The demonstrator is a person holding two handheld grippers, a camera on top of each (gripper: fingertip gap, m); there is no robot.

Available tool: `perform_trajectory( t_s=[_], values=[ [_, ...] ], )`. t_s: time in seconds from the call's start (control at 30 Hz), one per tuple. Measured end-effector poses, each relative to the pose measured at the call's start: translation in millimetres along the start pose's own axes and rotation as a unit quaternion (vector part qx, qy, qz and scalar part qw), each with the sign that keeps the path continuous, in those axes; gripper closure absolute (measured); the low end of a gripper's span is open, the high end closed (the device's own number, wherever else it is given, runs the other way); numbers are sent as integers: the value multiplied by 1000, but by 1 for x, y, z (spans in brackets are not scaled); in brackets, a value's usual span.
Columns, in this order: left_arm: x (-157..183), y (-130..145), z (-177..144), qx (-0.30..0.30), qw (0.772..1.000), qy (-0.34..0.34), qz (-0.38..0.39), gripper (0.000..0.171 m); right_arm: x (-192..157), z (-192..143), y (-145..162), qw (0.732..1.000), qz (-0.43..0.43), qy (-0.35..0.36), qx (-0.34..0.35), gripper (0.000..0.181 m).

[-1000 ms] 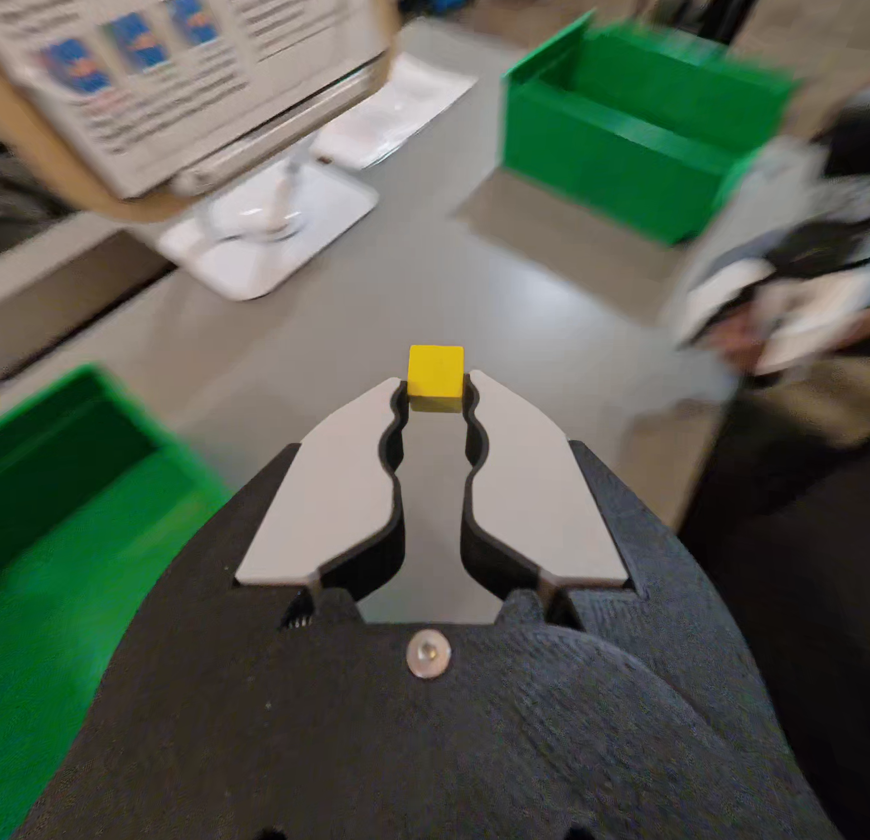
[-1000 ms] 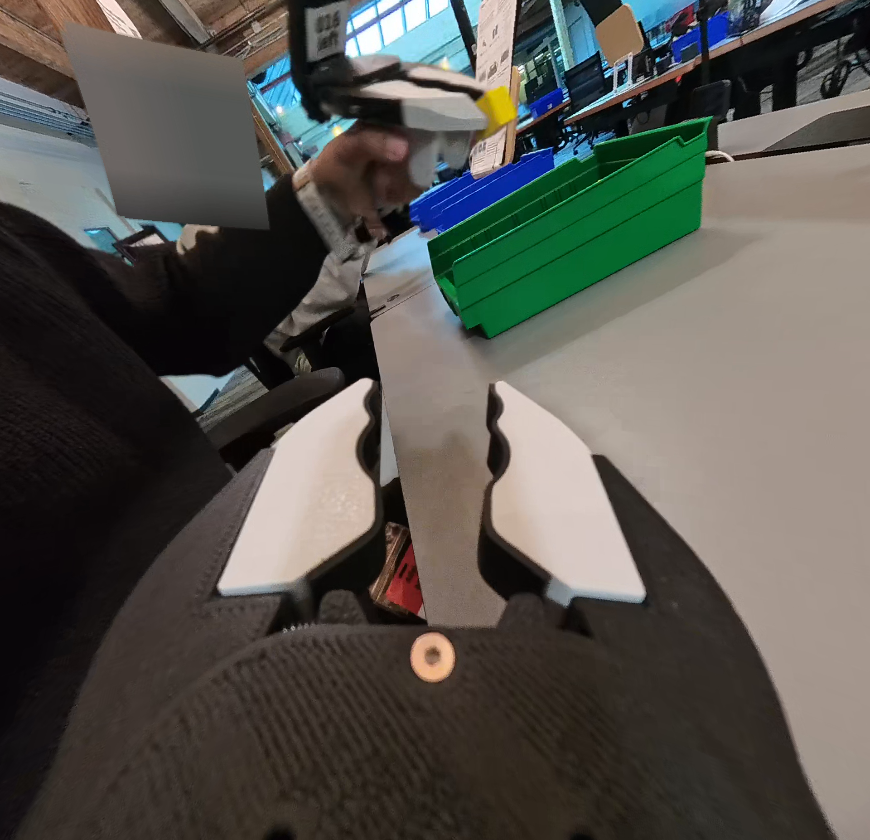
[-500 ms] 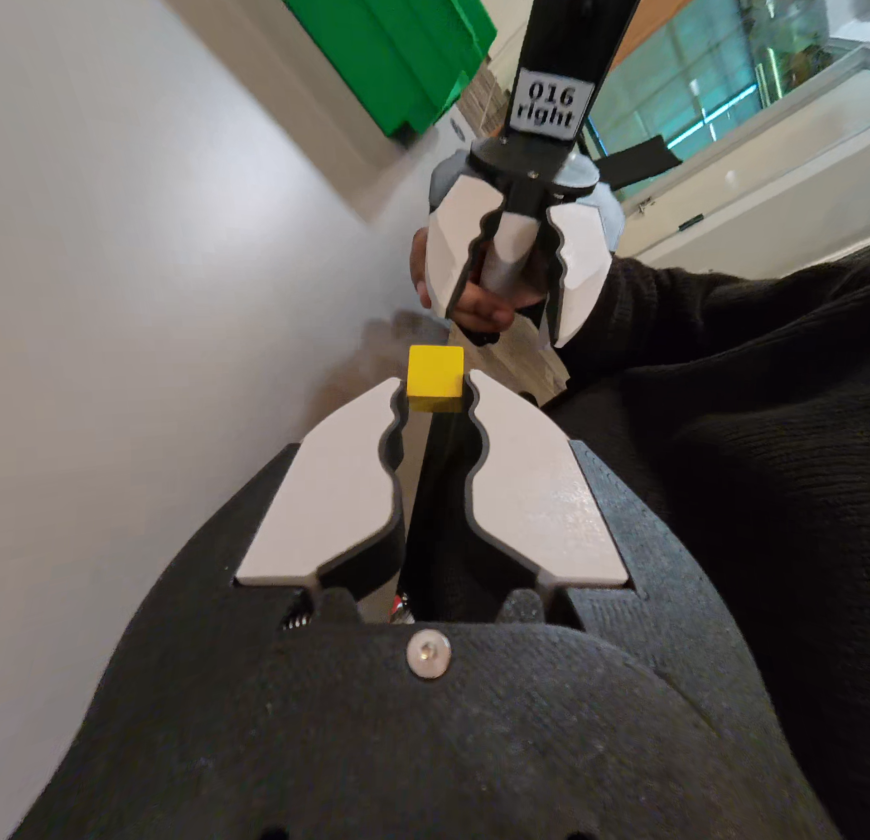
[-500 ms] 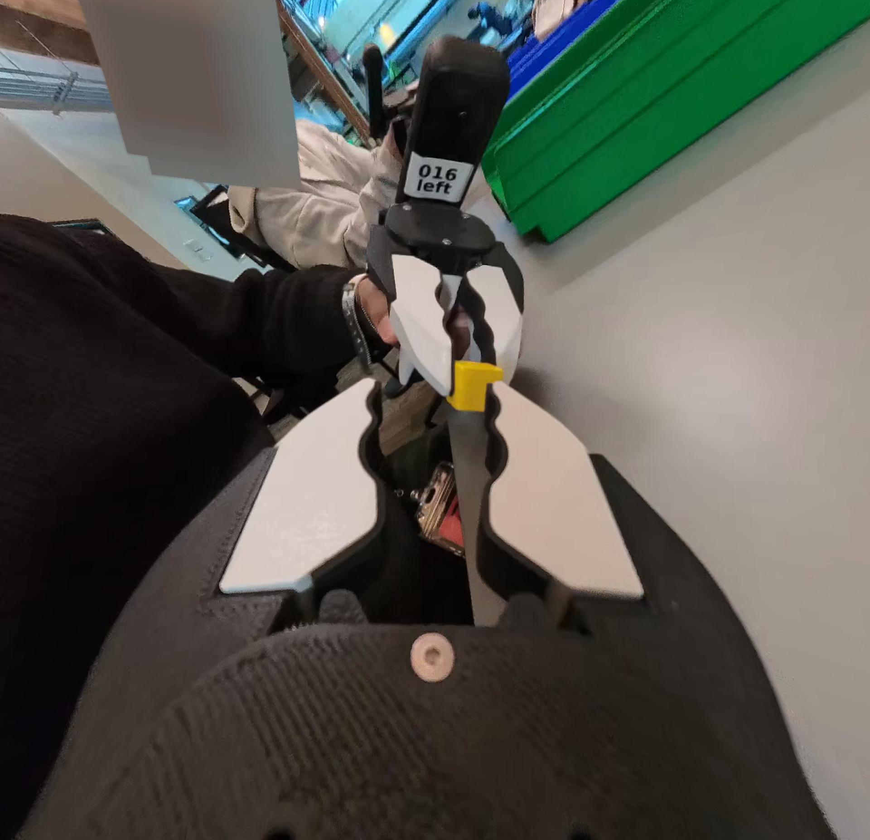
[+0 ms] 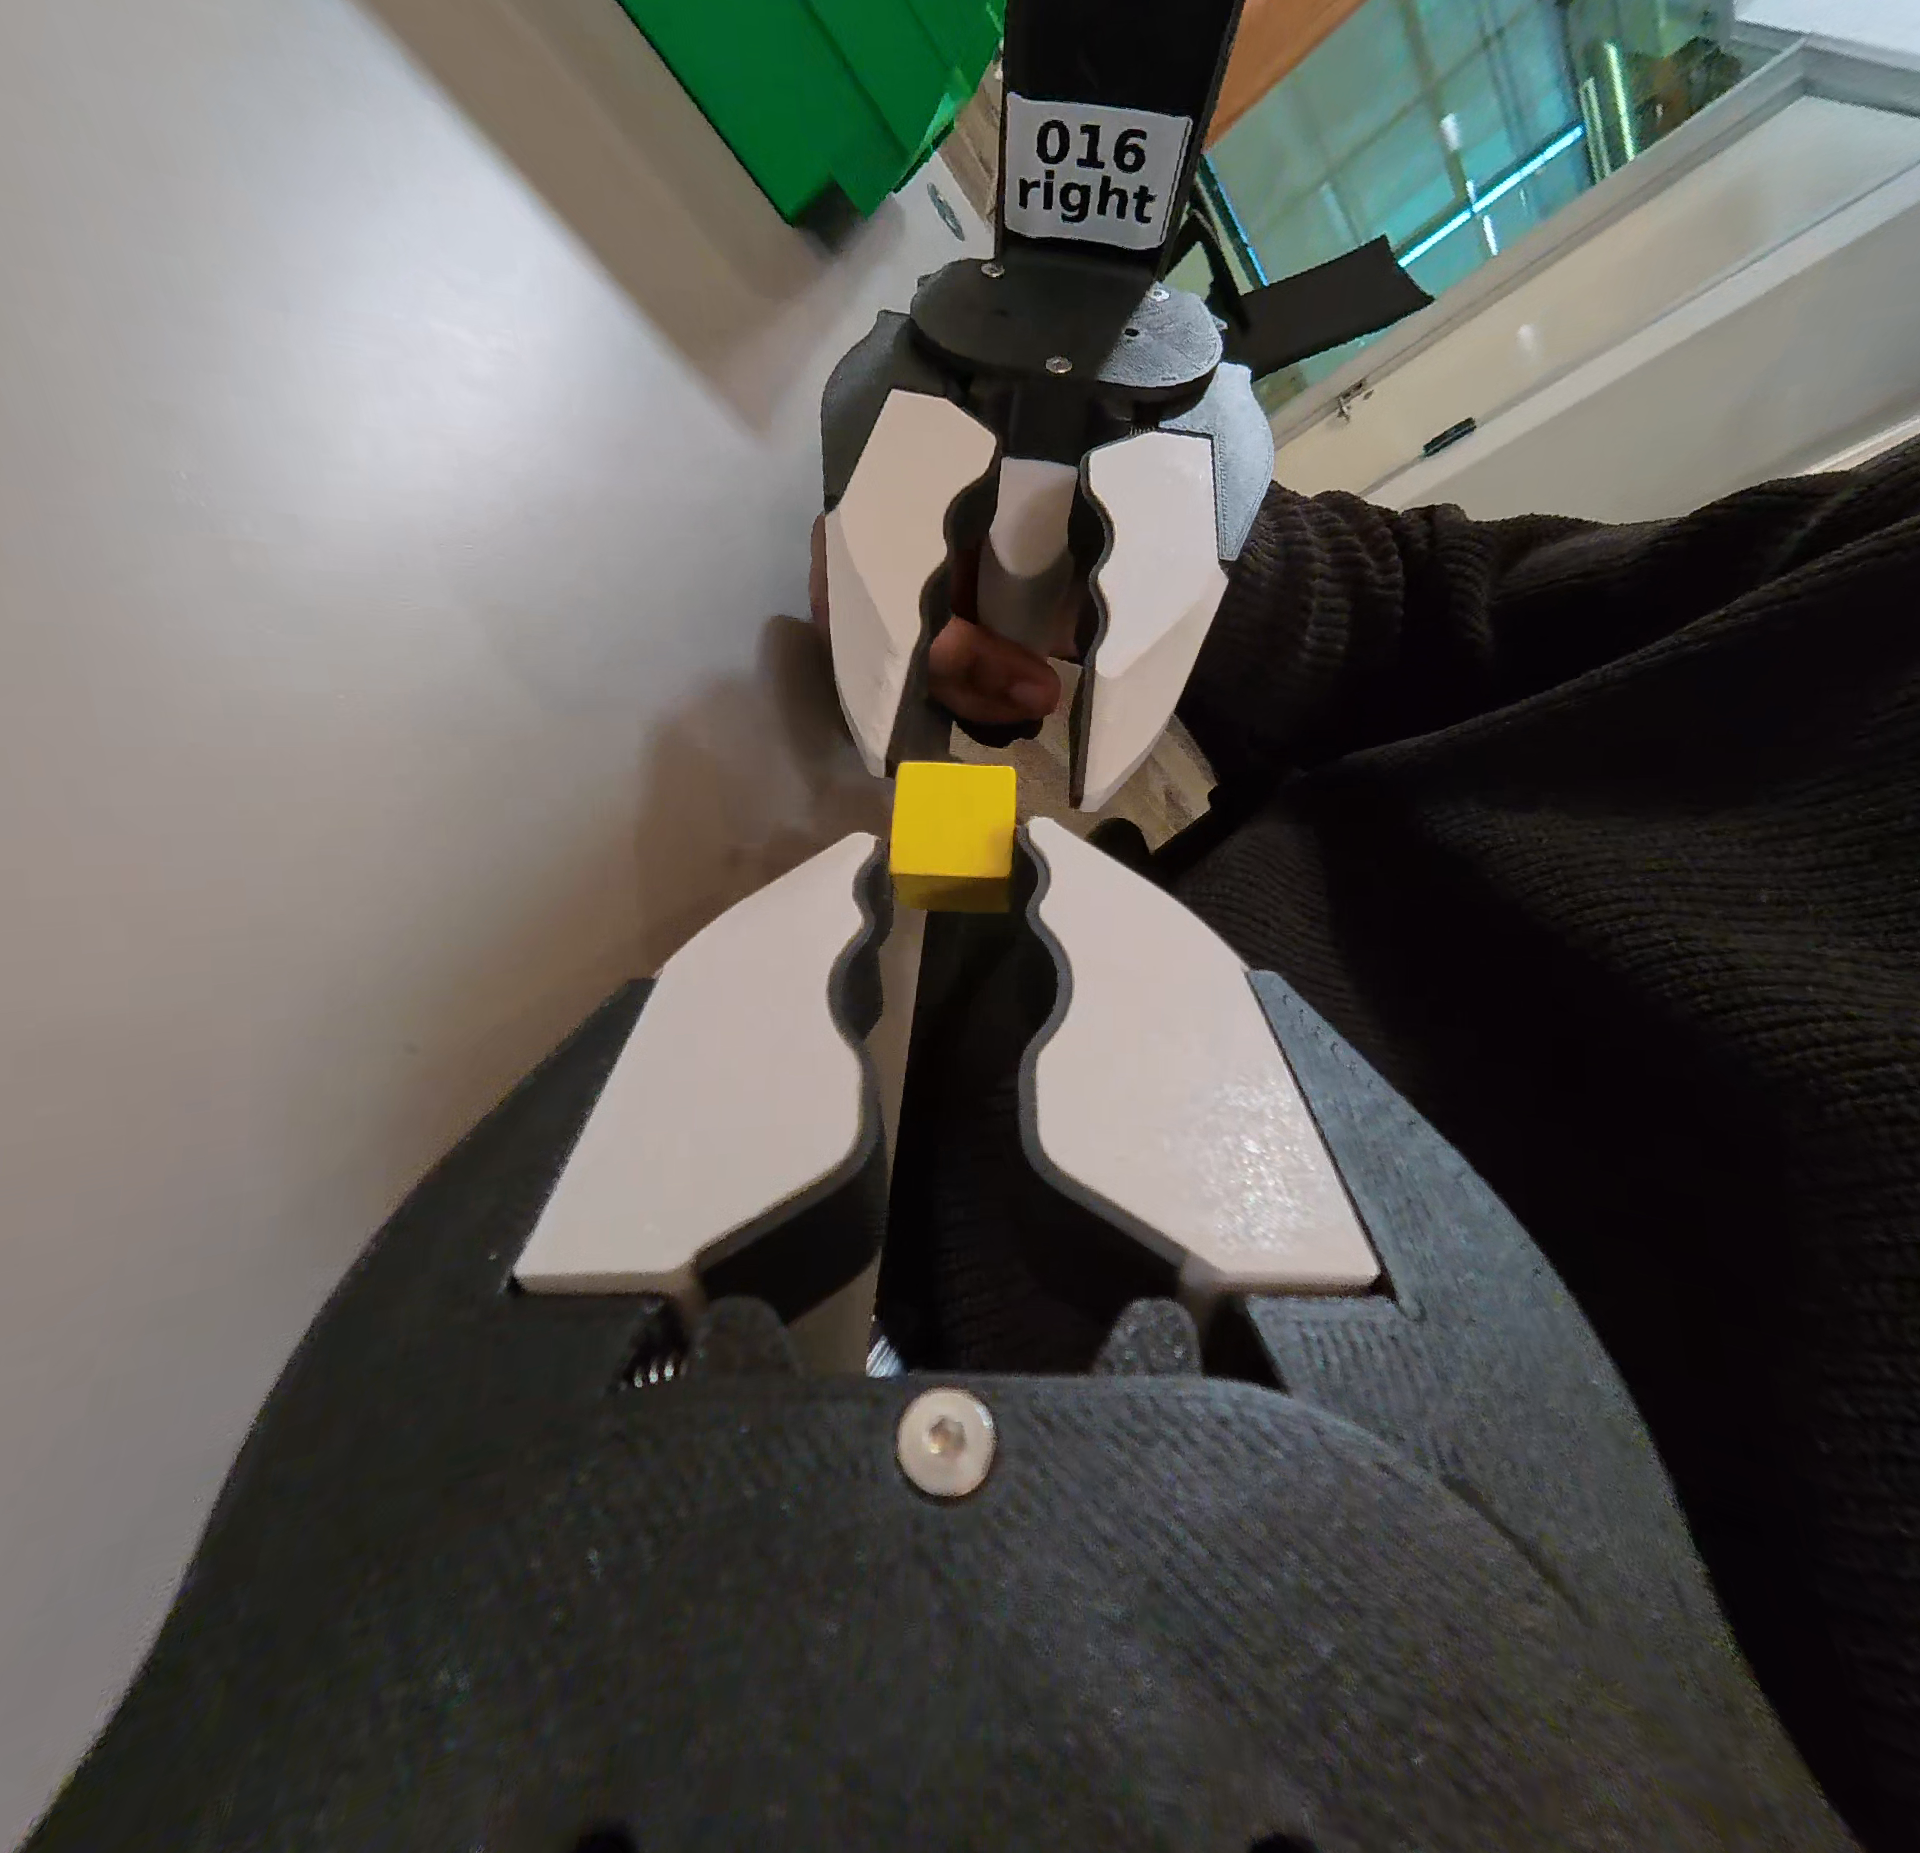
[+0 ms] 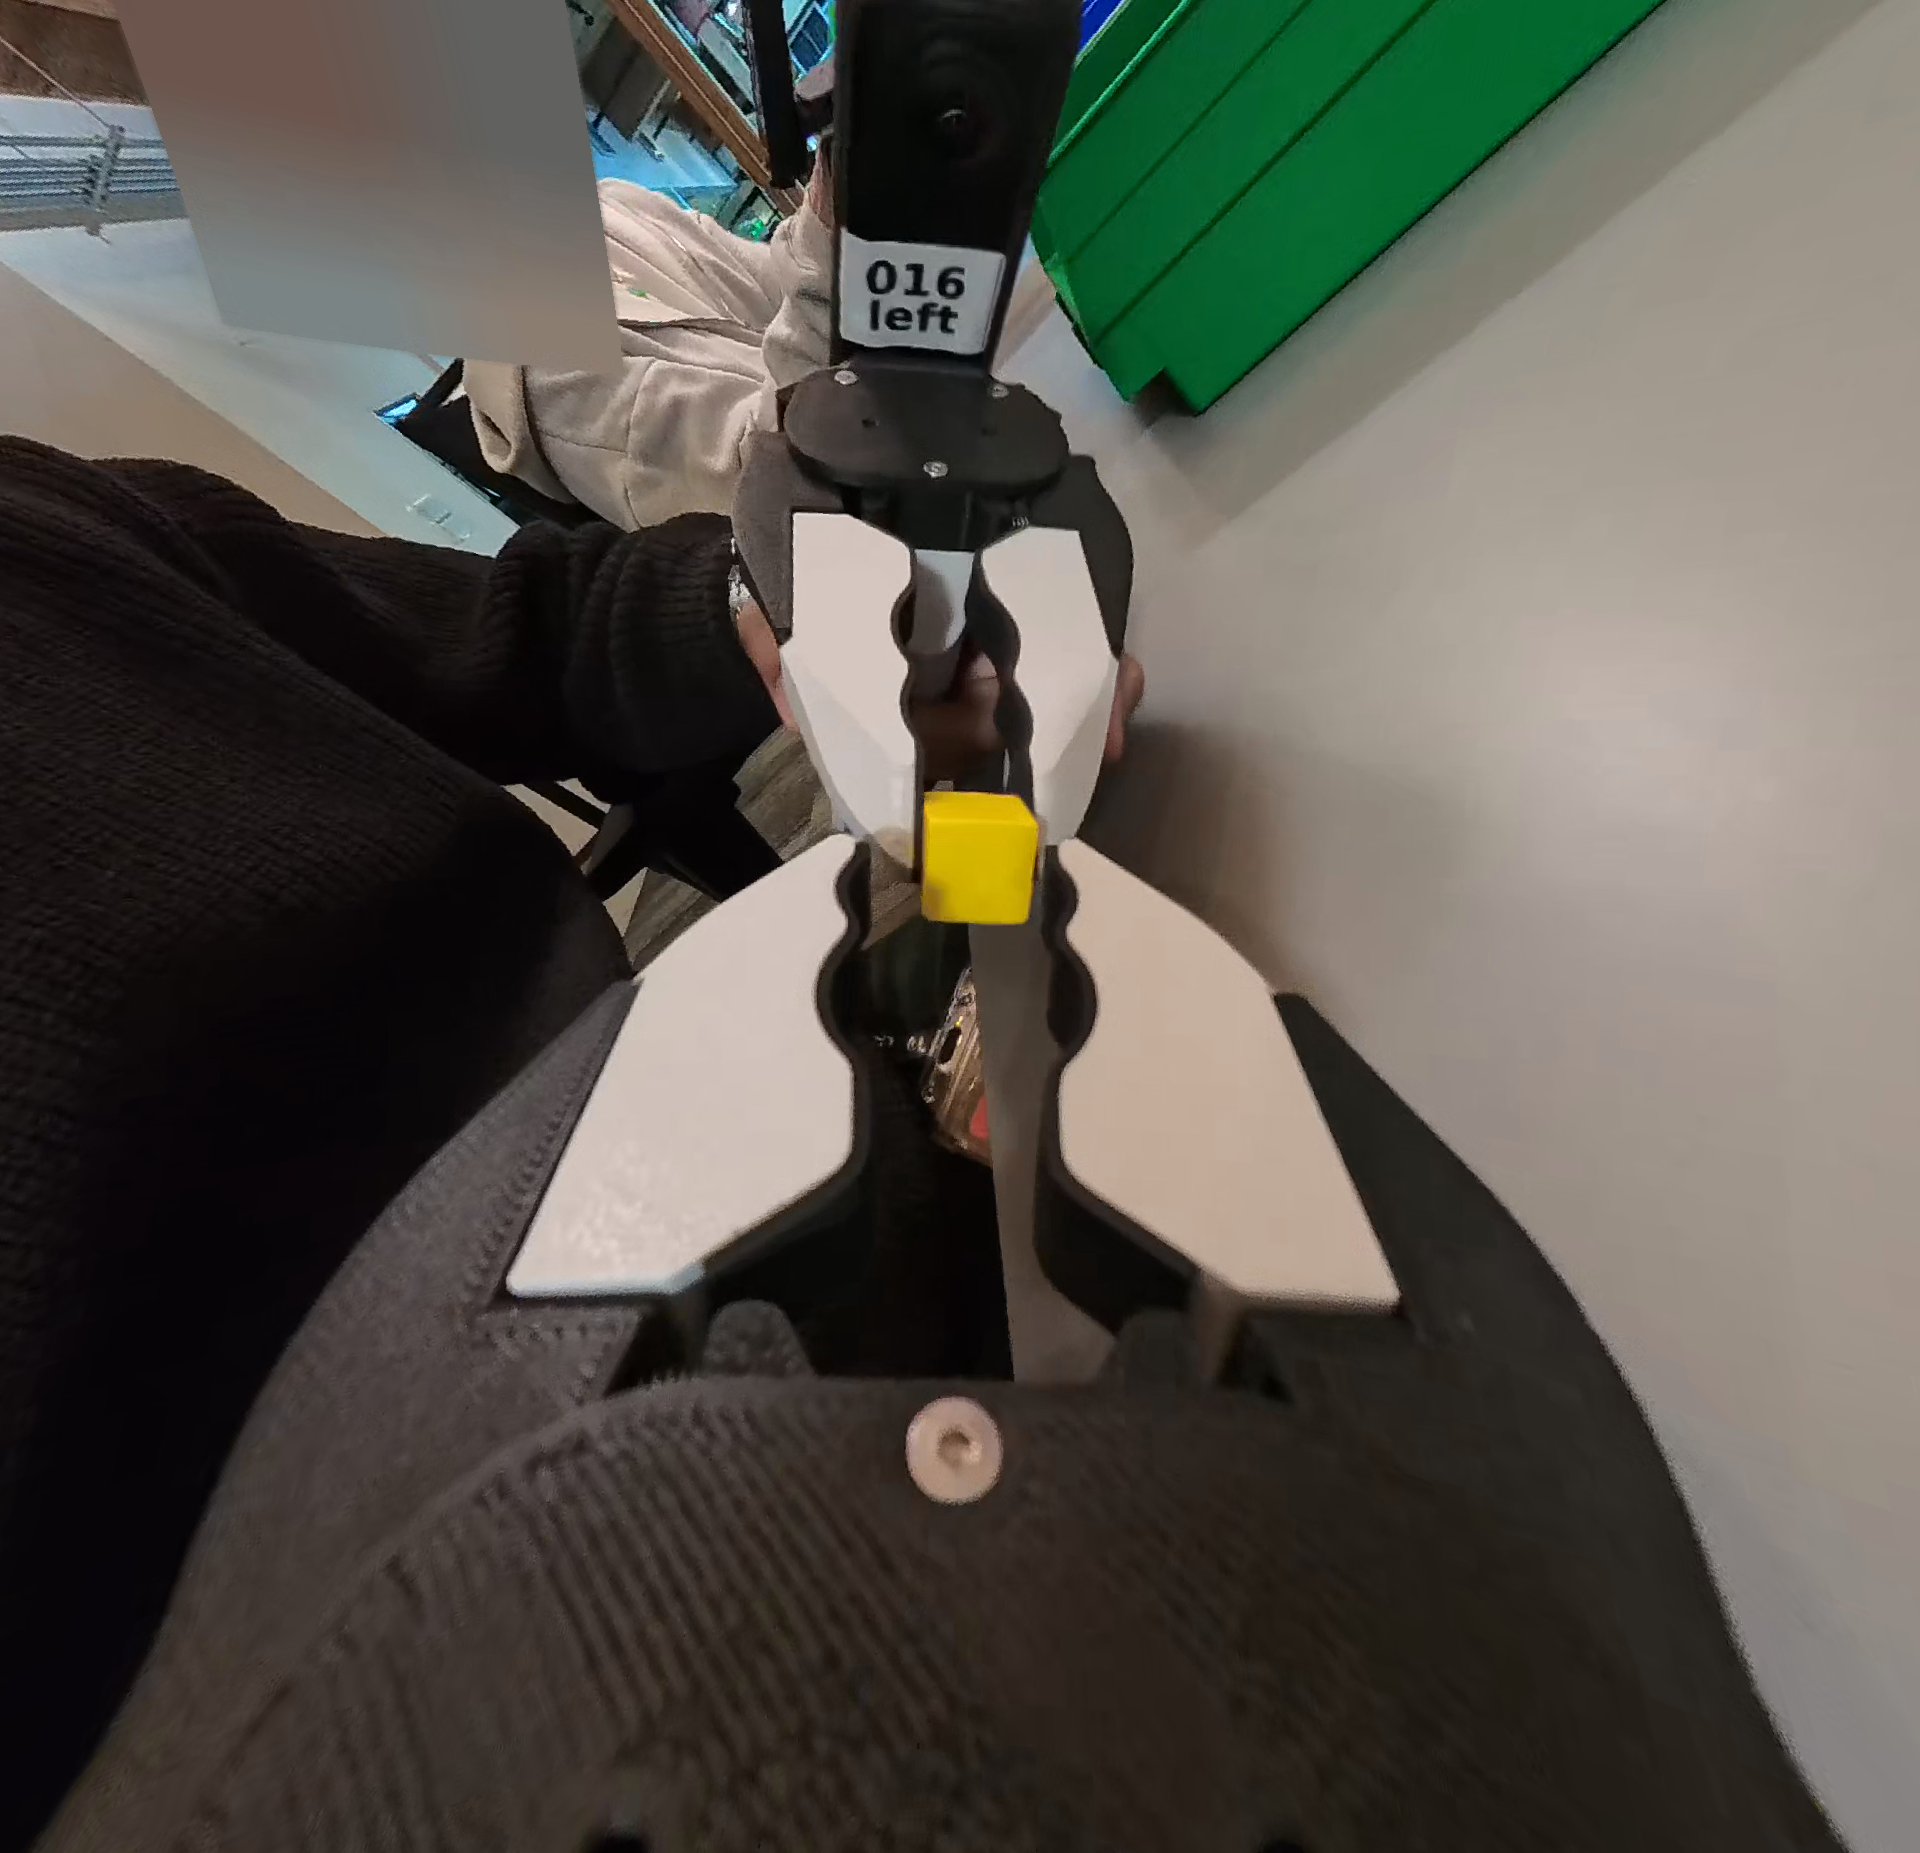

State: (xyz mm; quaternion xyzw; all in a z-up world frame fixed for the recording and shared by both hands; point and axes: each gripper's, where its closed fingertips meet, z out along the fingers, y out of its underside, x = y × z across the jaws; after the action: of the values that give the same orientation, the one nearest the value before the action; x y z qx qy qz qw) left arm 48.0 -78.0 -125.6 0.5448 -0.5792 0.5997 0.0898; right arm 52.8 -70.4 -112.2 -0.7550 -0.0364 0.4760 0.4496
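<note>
My left gripper (image 5: pixel 952 849) is shut on a small yellow cube (image 5: pixel 952 816) at its fingertips. My right gripper (image 5: pixel 985 777) faces it tip to tip, open, with its fingertips reaching around the cube's far end. In the right wrist view my right gripper (image 6: pixel 951 856) is open with the cube (image 6: pixel 979 873) between its tips; the cube sits close to the right finger and leaves a gap to the left one. The left gripper (image 6: pixel 961 827) holds the cube from the opposite side. Both are held beside the edge of a grey table (image 6: pixel 1558 764).
A green bin (image 5: pixel 831 58) stands on the table behind the right gripper, and another green bin (image 6: pixel 1351 141) behind the left one. The holder's black sleeves (image 5: pixel 1558 868) fill the side away from the table. A person in a beige jacket (image 6: pixel 644 401) sits farther back.
The left gripper swung round with the cube to face the right gripper. The two have closed in tip to tip, and the cube now sits between the right gripper's open fingertips.
</note>
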Motion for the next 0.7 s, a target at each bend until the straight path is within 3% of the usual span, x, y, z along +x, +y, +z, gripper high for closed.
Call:
perform_trajectory(
  t_s=[0.27,0.7],
  values=[
    [2,3,6,-7,1000,4,2,150,2,-2,2,1000,12,4,-7,160],
    [3,4,7,-12,1000,6,11,150,1,-1,7,999,20,-1,-27,160]
  ],
)
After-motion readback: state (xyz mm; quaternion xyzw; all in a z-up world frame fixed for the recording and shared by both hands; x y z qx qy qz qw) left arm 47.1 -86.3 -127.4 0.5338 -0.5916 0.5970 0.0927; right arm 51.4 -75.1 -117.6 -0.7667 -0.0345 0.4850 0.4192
